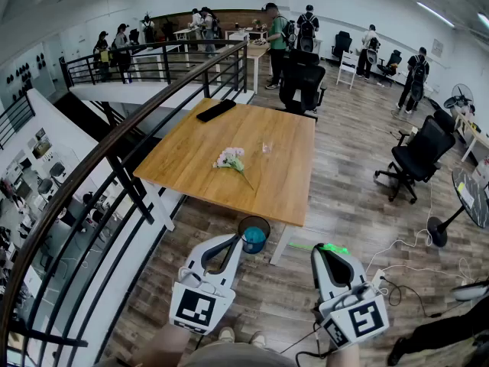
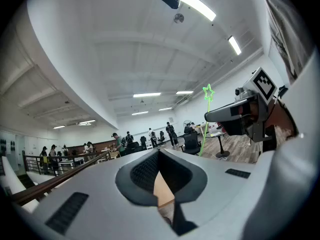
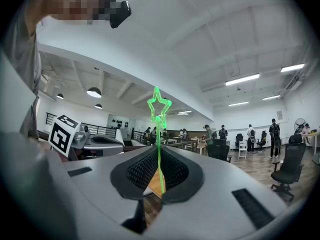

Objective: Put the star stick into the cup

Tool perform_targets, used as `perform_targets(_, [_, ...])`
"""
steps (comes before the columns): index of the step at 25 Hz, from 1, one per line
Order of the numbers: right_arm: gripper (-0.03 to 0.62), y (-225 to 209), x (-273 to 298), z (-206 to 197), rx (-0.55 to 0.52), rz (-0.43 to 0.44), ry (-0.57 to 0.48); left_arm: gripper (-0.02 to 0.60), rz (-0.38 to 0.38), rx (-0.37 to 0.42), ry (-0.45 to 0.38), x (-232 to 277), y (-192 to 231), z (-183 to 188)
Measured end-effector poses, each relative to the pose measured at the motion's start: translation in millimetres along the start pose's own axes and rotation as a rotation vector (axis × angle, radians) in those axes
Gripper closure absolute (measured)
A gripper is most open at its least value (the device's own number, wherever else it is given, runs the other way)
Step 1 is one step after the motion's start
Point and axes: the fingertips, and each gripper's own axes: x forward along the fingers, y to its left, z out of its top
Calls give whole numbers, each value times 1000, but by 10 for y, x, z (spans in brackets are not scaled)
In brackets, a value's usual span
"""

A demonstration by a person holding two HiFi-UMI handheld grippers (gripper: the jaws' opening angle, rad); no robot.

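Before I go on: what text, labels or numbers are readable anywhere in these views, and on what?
Readable text: none.
Marker cube on left gripper: black-and-white square pattern, no letters.
Marker cube on right gripper: the same.
Wall pictures, head view's left: too small to read.
The cup and the star stick: no print visible.

The hall is lit brightly and evenly by ceiling strip lights; shadows are kept soft. Glare is thrown by a strip light overhead in the left gripper view. Edges are bent and darkened by fisheye distortion.
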Motion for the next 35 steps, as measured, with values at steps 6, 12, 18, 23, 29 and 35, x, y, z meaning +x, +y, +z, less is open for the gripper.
perform_targets(6, [554,-2,43,-3,21,18,-11,566,-1,-2,3,51,44,-22])
perform_targets(12, [554,-19,46,4,47,34,-32,566,7,-8,19,78,39,-49])
perform_targets(18, [554,-111,10,-45,51,49,-29,566,12,-7,26,163,-59,-44])
perform_targets(23, [554,-262,-20,-98,50,69,-38,566,33,17,33,262,-140,-38])
perform_targets(29, [554,-426,-35,-140,52,87,-54,566,62,24,35,316,-220,-58])
perform_targets(35, [554,-590,102,-166,41,94,-66,566,68,26,28,494,-193,-102])
